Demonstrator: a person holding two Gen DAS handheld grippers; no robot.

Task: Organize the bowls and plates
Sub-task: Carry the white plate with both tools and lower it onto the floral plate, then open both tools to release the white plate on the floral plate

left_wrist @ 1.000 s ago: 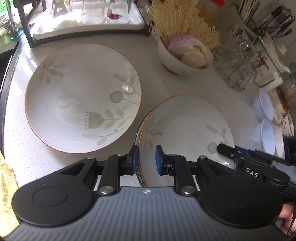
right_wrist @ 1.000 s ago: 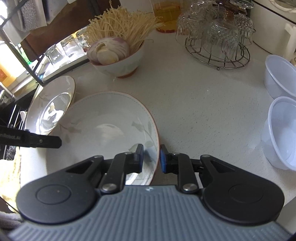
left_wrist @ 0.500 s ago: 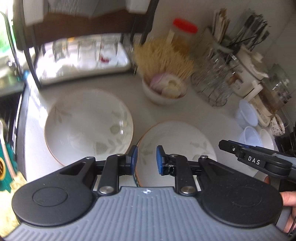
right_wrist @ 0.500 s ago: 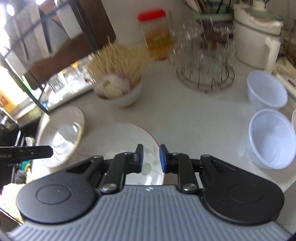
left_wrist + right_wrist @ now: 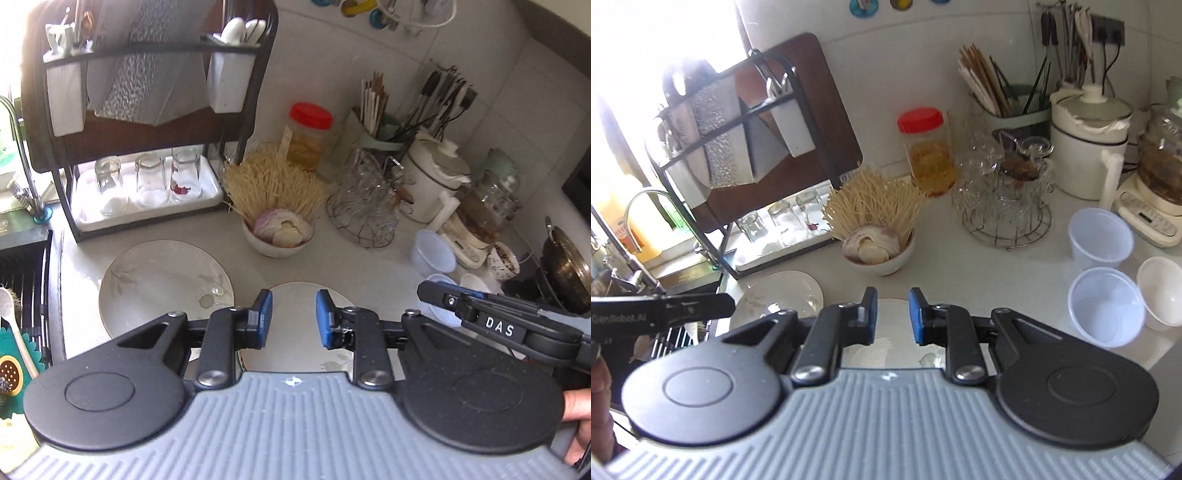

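Observation:
A wide floral plate point(image 5: 162, 284) lies alone on the grey counter at the left. Beside it is a stack of similar plates point(image 5: 295, 299), well below my left gripper point(image 5: 294, 319). Its jaws are opening and nothing is between the blue pads. In the right wrist view my right gripper point(image 5: 892, 314) hangs above the same stack point(image 5: 890, 343), pads a little apart and empty. The lone plate point(image 5: 783, 291) is to its left. Each gripper's finger shows in the other's view: the right gripper point(image 5: 424, 288), the left gripper point(image 5: 727, 302). A ceramic bowl point(image 5: 277, 236) holds onion and enoki mushrooms.
Translucent plastic bowls point(image 5: 1100, 238) point(image 5: 1106, 306) and a small white bowl point(image 5: 1161, 291) sit at the right. A black dish rack with upturned glasses point(image 5: 147, 184) stands at the back left, by the sink point(image 5: 22, 266). A wire glass stand point(image 5: 364, 210), red-lidded jar point(image 5: 308, 136) and kettle line the wall.
Both grippers have risen away from the plates, so the plates look smaller and the wall and rack have come into view. The left jaws stand wider apart than before.

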